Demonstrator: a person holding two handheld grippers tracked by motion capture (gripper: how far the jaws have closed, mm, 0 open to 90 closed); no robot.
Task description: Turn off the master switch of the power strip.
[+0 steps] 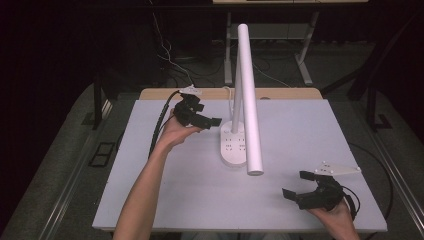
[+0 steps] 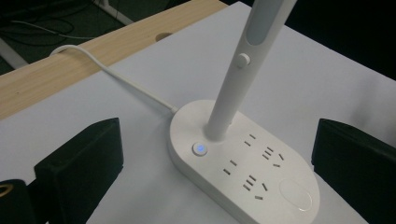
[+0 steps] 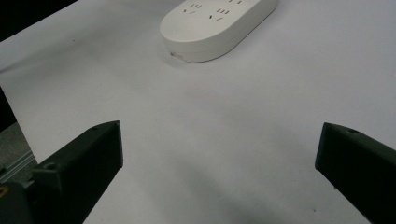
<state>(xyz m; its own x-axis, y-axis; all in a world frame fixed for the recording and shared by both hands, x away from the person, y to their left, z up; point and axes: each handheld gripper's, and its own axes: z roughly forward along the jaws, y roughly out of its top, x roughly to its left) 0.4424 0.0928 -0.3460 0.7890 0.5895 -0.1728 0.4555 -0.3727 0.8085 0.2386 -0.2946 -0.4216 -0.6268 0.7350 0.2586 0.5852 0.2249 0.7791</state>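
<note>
A white desk lamp stands mid-table on an oval base (image 1: 234,146) with several sockets; its long head (image 1: 249,95) slants toward the front. My left gripper (image 1: 207,114) is open just left of the base, empty. Its view shows the base (image 2: 261,186), a blue-lit button (image 2: 200,149), the stem (image 2: 231,93) with a small knob (image 2: 242,60), all between the spread jaws of the left gripper (image 2: 217,135). My right gripper (image 1: 296,184) hovers open and empty at the front right, apart from the lamp. From the right gripper (image 3: 219,135), the base (image 3: 217,25) lies farther off.
A white cord (image 2: 116,77) runs from the base over the wooden back edge (image 1: 280,93) of the table. The white tabletop (image 1: 320,130) lies bare to the right and in front. Dark floor with cables and desk legs (image 1: 304,55) surrounds the table.
</note>
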